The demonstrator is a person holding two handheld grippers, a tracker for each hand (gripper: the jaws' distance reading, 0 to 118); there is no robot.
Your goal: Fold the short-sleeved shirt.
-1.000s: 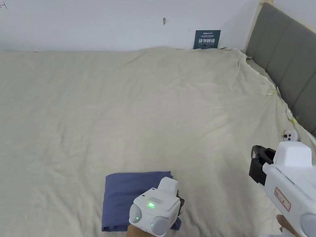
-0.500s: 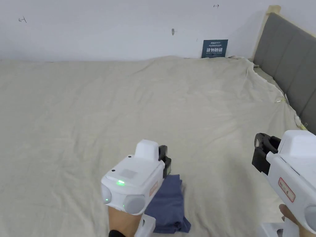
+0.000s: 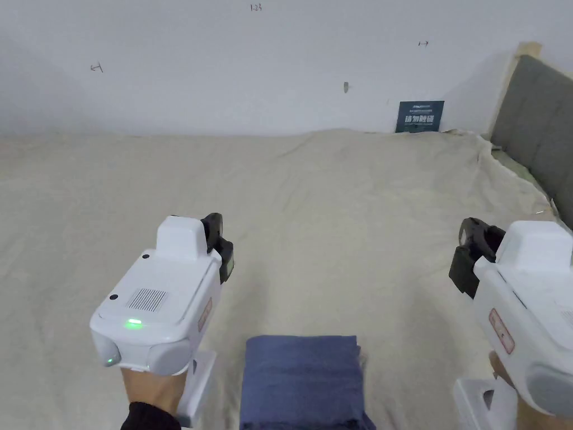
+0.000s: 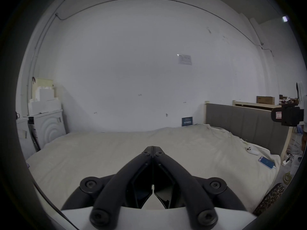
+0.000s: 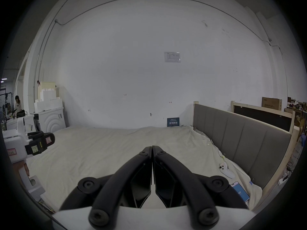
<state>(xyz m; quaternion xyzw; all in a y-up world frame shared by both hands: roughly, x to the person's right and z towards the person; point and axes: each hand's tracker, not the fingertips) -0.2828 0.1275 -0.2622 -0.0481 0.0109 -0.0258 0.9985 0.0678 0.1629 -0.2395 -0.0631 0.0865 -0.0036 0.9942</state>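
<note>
Nearest the person, at the bottom edge of the head view, the blue short-sleeved shirt [image 3: 302, 381] lies folded into a compact rectangle on the bed [image 3: 336, 224], flat on the cream sheet, with its near end cut off by the frame. As far as it shows, its long axis seems to run away from the person toward the wall, with the far folded edge straight and square to that line; small folds bunch at its right side. The left gripper [image 3: 219, 246] is held up in the air to the left of the shirt and slightly beyond it, apart from the cloth, and in the left gripper view its fingers [image 4: 147, 154] are closed tip to tip with nothing between them. The right gripper [image 3: 467, 260] hangs well to the right of the shirt, also clear of it, and the right gripper view shows its fingers [image 5: 146, 153] pressed together, empty as well. Both grippers point toward the far wall. Farther off on the right side of the bed lie a small white controller [image 5: 226, 168] and a phone [image 5: 240, 192]. The grey padded headboard [image 3: 537, 123] stands along the bed's right side, and a dark sign [image 3: 419, 116] leans on the white wall [image 3: 224, 67] beyond.
</note>
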